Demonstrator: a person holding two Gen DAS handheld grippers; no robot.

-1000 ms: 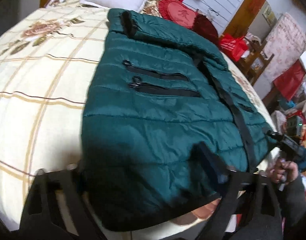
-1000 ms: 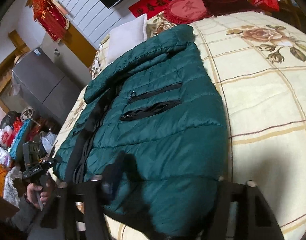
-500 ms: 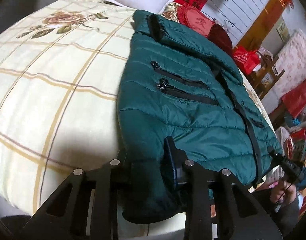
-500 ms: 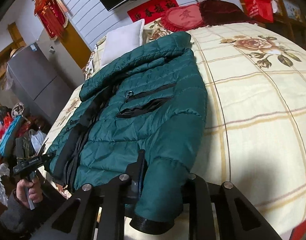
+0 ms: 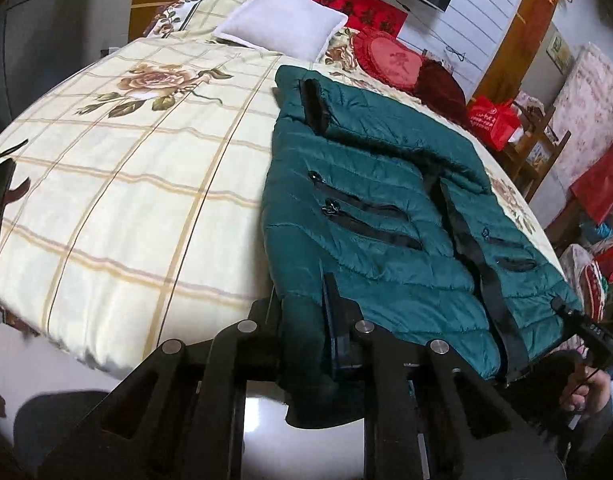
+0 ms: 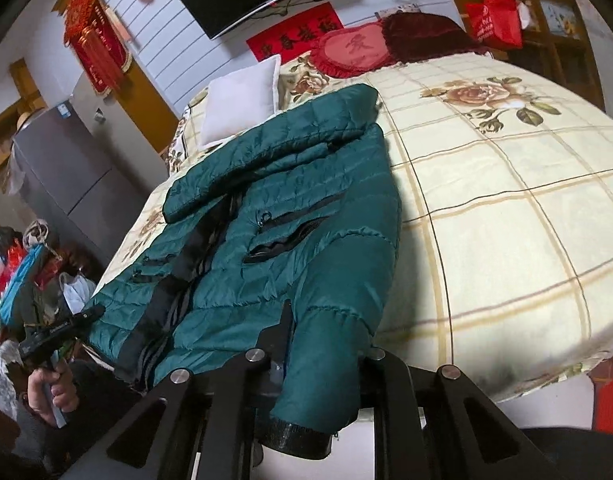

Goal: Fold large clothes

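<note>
Your left claw (image 5: 306, 344) and right claw (image 6: 322, 368) have both just clamped onto the near hem corners of the green padded jacket (image 5: 386, 208), which lies spread on the checked bed (image 5: 126, 200) near its edge.

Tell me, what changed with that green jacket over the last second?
Both hand-held grippers' jaws have just been closing: the left hand-held gripper and right hand-held gripper each took hold of a bottom corner of the jacket, bunching and lifting it off the bed edge. The collar end and pillow stayed put.
</note>
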